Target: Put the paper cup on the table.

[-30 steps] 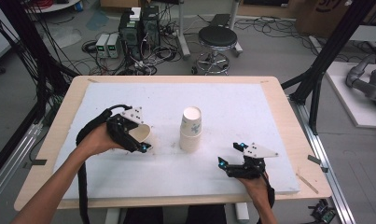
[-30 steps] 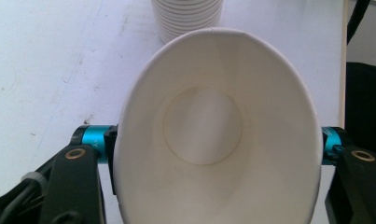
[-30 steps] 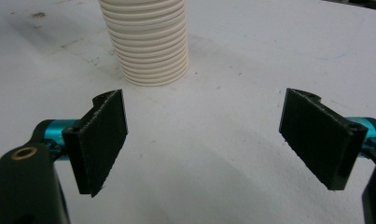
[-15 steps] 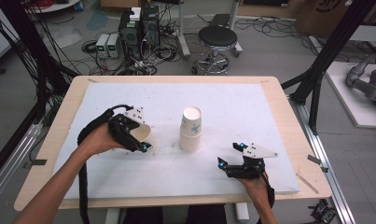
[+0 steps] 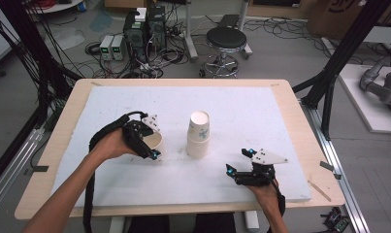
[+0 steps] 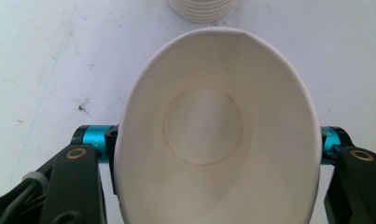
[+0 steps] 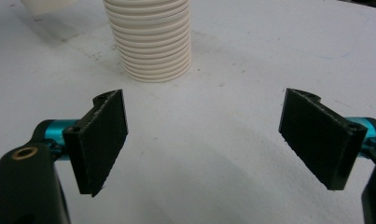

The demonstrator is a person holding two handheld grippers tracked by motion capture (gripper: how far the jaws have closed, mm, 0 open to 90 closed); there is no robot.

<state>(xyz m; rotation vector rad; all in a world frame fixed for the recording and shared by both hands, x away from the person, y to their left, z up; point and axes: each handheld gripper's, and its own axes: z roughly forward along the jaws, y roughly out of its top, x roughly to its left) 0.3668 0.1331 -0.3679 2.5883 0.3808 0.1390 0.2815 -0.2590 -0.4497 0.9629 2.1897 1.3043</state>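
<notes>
Cup (image 6: 213, 140) now nearer stack (image 5: 199, 136) (clamped)

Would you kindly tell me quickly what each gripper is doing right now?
Left gripper: closed on a single paper cup, squeezing it oval.
Right gripper: open, holding nothing.

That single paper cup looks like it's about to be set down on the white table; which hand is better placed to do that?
Probably the left. The left gripper is already shut on the single cup, squeezing it oval, beside the cup stack. The right gripper rests open and empty near the table's front edge.
</notes>
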